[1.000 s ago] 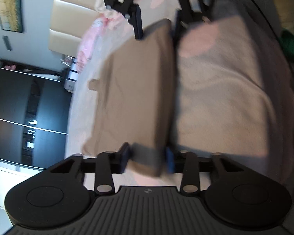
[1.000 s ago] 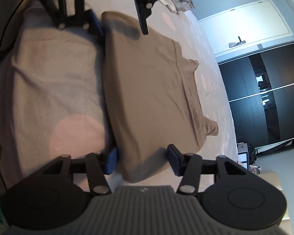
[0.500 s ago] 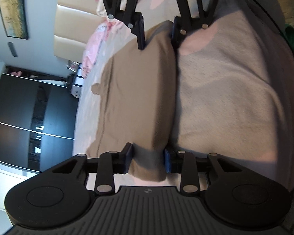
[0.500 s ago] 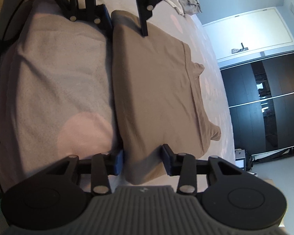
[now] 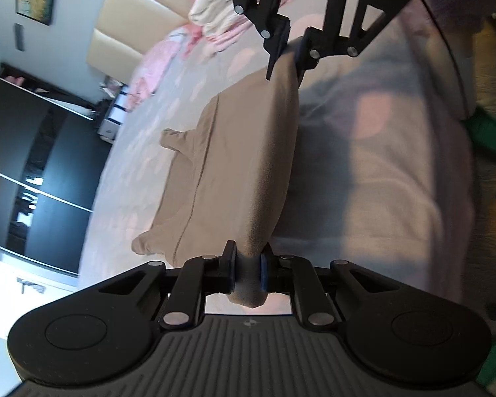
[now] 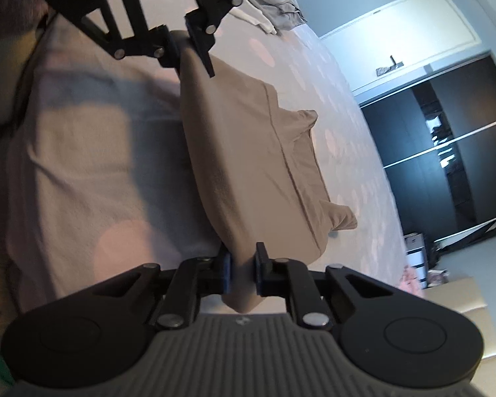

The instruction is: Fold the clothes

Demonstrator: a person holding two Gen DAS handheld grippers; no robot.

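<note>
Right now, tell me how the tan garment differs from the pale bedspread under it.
The tan garment is plain brown; the bedspread is pale with pink spots. The garment is folded into a small pad, while the bedspread spreads across the whole bed. The garment's near edge is pinched at opposite ends between the jaws of the left gripper and the right gripper, which have just been closing; the bedspread lies ungripped. Both are soft cloth.

The bed (image 5: 396, 172) lies open beside the tan garment (image 5: 241, 165), a wide bare stretch of blanket. Toward the headboard (image 5: 129, 29), pink clothes (image 5: 155, 63) crowd the way; a grey heap (image 6: 274, 6) blocks the far end.
</note>
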